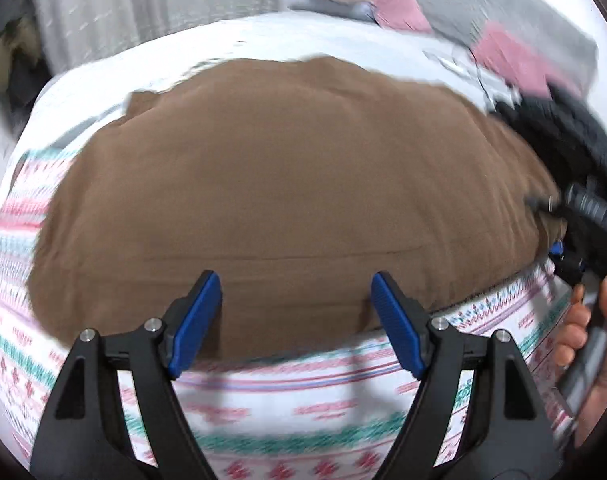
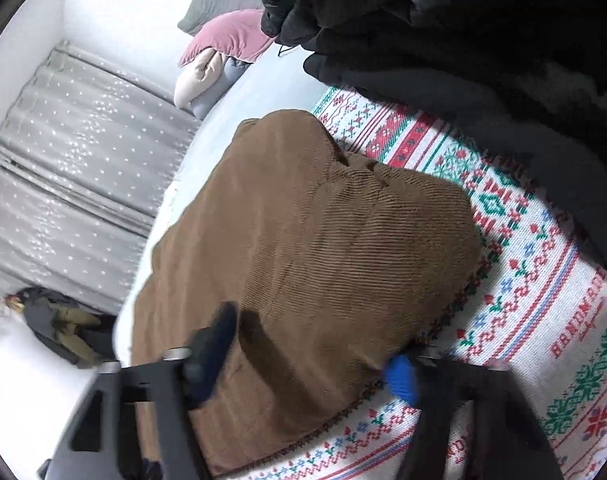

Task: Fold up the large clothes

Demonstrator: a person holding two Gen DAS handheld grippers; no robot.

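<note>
The garment [image 1: 287, 184] lies on the patterned blanket [image 1: 303, 412] ahead of my left gripper [image 1: 295, 320]. My right gripper [image 2: 307, 356] sits at its near edge; pillows [image 2: 219, 56] lie beyond.

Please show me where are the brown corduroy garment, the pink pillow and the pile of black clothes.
brown corduroy garment [image 2: 303, 248]: right wrist view, middle of its ribbed upper face.
pink pillow [image 2: 231, 36]: right wrist view, its velvet front.
pile of black clothes [image 2: 483, 40]: right wrist view, centre of the dark heap.

Bright, even indoor light; motion blur smears both fisheye views, perhaps worst at the curved edges.
</note>
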